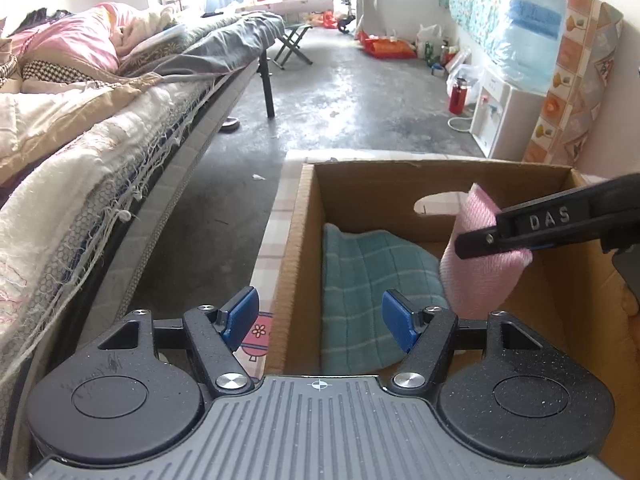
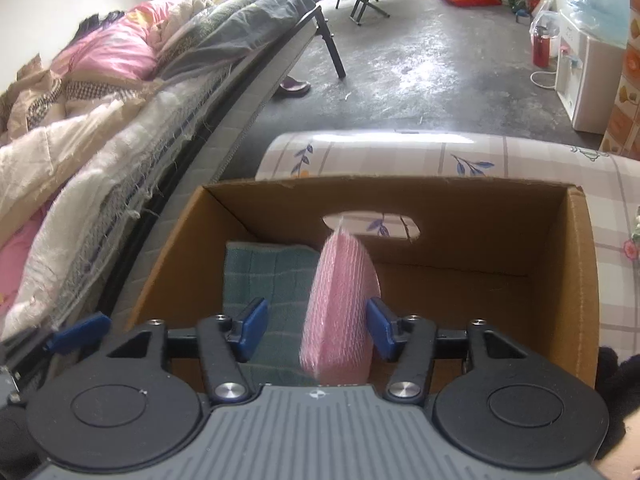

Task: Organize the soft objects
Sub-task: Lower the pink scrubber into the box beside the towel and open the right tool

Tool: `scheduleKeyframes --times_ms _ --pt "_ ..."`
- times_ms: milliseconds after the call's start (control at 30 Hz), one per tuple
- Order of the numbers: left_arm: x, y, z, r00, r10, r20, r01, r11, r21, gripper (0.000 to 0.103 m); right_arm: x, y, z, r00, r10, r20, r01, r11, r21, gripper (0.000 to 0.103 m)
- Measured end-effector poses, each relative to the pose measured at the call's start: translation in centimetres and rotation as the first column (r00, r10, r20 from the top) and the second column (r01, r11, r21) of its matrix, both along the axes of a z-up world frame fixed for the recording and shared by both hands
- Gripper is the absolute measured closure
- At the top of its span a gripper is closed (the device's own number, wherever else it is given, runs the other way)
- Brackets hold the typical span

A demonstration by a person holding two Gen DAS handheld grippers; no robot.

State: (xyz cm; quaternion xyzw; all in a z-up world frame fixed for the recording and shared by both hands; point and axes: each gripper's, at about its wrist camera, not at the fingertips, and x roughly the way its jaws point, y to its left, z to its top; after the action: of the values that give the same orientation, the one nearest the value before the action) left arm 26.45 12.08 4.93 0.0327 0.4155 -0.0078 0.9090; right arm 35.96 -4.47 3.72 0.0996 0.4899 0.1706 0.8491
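Observation:
A brown cardboard box (image 2: pixel 576 280) stands open-topped on a patterned surface. A folded teal checked towel (image 2: pixel 272 280) lies in its left half. Above the box a pink woven cloth (image 2: pixel 340 312) hangs on edge and blurred between the jaws of my right gripper (image 2: pixel 316 328). The right pad touches the cloth and the left pad stands apart from it, so the gripper is open. The left wrist view has the same pink cloth (image 1: pixel 476 276) behind one right gripper finger (image 1: pixel 520 228). My left gripper (image 1: pixel 320 320) is open and empty, astride the box's left wall (image 1: pixel 292 264) above the teal towel (image 1: pixel 372 272).
A bed (image 1: pixel 80 152) piled with quilts runs along the left, close to the box. The box sits on a floral checked cover (image 2: pixel 400 152). Beyond it is grey concrete floor (image 1: pixel 340 92), with a white water dispenser (image 1: pixel 500 120) and a red bottle (image 1: pixel 458 98) at the right wall.

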Motion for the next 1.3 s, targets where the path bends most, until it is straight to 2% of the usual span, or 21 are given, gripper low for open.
scheduleKeyframes --times_ms 133,233,367,467,633,700,833,933,1067,1100,1167,1300 --pt "-0.1 0.1 -0.2 1.000 0.009 -0.010 -0.009 1.000 -0.002 0.035 -0.5 0.1 -1.1 1.000 0.001 -0.009 -0.001 0.999 -0.034 0.047" --pt "-0.3 0.2 -0.2 1.000 0.010 -0.009 -0.010 1.000 0.003 0.035 -0.6 0.1 -1.7 1.000 -0.007 0.006 0.007 0.999 -0.050 0.065" --pt "-0.7 0.6 0.2 1.000 0.017 -0.001 -0.017 1.000 0.005 0.035 -1.1 0.1 -0.1 0.997 0.021 0.068 -0.015 0.995 -0.101 0.069" --pt "-1.1 1.0 0.5 1.000 0.019 0.011 -0.019 1.000 0.012 0.035 -1.6 0.7 2.1 0.990 0.111 0.090 -0.092 0.976 -0.198 0.069" --pt "-1.5 1.5 1.0 0.999 0.017 0.028 -0.017 1.000 0.014 0.035 -0.8 1.2 3.6 0.972 0.211 -0.101 -0.229 0.951 -0.209 0.069" --pt "-1.5 1.7 1.2 0.999 0.019 0.033 -0.019 1.000 0.007 0.035 -0.2 1.6 3.1 0.960 0.226 -0.162 -0.259 0.940 -0.223 0.069" --pt "-1.7 1.8 1.1 0.999 0.015 0.033 -0.015 1.000 -0.008 0.035 0.9 2.6 0.6 0.952 0.208 -0.223 -0.265 0.925 -0.271 0.069" --pt "-1.7 2.0 1.0 0.999 0.018 0.026 -0.018 1.000 -0.012 0.035 1.4 3.1 -1.0 0.960 0.167 -0.226 -0.235 0.918 -0.319 0.069" --pt "-1.7 2.2 1.2 0.999 0.019 0.030 -0.018 1.000 -0.017 0.035 2.3 3.5 -1.6 0.970 0.141 -0.199 -0.199 0.930 -0.309 0.067" --pt "-1.7 2.3 1.2 0.999 0.019 0.031 -0.019 1.000 -0.017 0.035 2.5 3.5 -1.7 0.972 0.133 -0.193 -0.190 0.929 -0.318 0.064" --pt "-1.8 2.4 1.2 0.999 0.021 0.031 -0.020 1.000 -0.019 0.035 2.5 3.5 -1.5 0.977 0.116 -0.181 -0.170 0.931 -0.322 0.052" --pt "-1.9 2.6 1.2 0.999 0.022 0.037 -0.021 1.000 -0.023 0.035 2.1 2.8 -0.4 0.982 0.097 -0.161 -0.143 0.940 -0.309 0.049"
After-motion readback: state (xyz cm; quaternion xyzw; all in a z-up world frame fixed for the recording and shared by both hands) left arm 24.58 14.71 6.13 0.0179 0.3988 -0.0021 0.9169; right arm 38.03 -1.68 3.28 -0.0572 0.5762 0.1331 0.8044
